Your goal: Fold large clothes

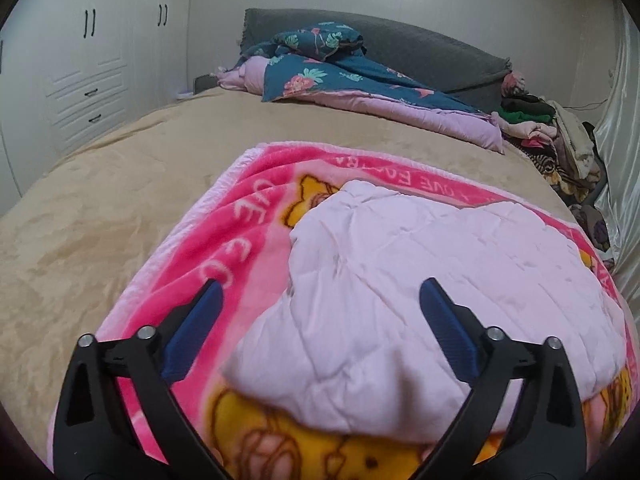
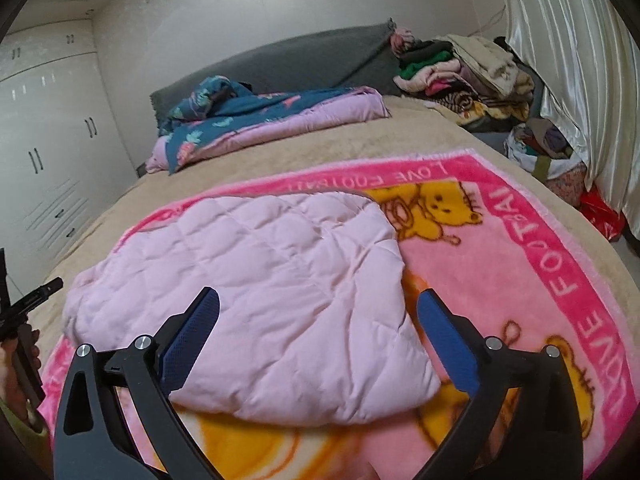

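A pale pink quilted garment [image 1: 420,280] [image 2: 260,300] lies folded into a rough rectangle on a bright pink blanket with yellow bears [image 1: 224,232] [image 2: 520,264]. My left gripper [image 1: 320,288] hovers above the garment's near left part, open, nothing between its blue pads. My right gripper [image 2: 318,300] hangs over the garment's near right edge, also open and empty. The left tool, with a hand on it [image 2: 24,340], shows at the left rim of the right wrist view.
The blanket rests on a beige bed [image 1: 100,200]. A blue floral quilt with lilac lining [image 1: 360,76] [image 2: 260,124] lies by the grey headboard [image 1: 420,44]. Piled clothes [image 1: 552,136] [image 2: 460,76] sit at the far right. White wardrobes [image 1: 88,60] stand left, a curtain [image 2: 568,60] right.
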Available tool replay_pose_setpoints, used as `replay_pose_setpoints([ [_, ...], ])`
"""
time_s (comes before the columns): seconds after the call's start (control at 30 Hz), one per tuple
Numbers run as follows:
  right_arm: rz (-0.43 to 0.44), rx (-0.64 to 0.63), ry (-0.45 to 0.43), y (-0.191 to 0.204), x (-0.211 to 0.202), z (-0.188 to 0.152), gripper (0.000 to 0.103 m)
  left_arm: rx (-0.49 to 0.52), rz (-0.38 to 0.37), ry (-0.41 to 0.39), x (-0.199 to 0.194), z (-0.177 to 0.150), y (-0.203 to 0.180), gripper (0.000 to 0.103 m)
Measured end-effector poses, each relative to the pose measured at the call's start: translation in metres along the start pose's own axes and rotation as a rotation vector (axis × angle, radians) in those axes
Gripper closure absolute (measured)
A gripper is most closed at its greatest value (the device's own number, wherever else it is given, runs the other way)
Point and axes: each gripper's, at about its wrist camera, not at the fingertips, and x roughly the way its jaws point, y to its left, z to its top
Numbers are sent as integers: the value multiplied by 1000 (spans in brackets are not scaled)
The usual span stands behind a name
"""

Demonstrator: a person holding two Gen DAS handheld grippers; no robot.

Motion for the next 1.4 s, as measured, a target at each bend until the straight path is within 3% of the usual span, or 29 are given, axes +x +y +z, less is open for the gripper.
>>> replay_pose_setpoints([
  [0.4,43,33,-34,16,-40,-34,4,23,11,-29,-41,-26,-1,10],
  [0.67,49,83,-3,14,-42,-60,4,36,30,19,-36,-52,-7,10],
  [0.87,-17,142,42,4,-24,-73,4,-2,14,91,-16,-69,-4,10],
  [0.97,-54,171,77,-2,-8,-78,4,-72,-24,141,-1,-75,4,10],
  [1.13,-67,269,123,-15,22,-85,4,-291,-154,222,27,-81,24,10],
  [1.23,-42,332,140,-20,37,-87,4,-427,-224,222,41,-84,34,9],
  [1.4,-5,428,174,-28,63,-87,4,-478,-246,196,55,-78,32,8],
])
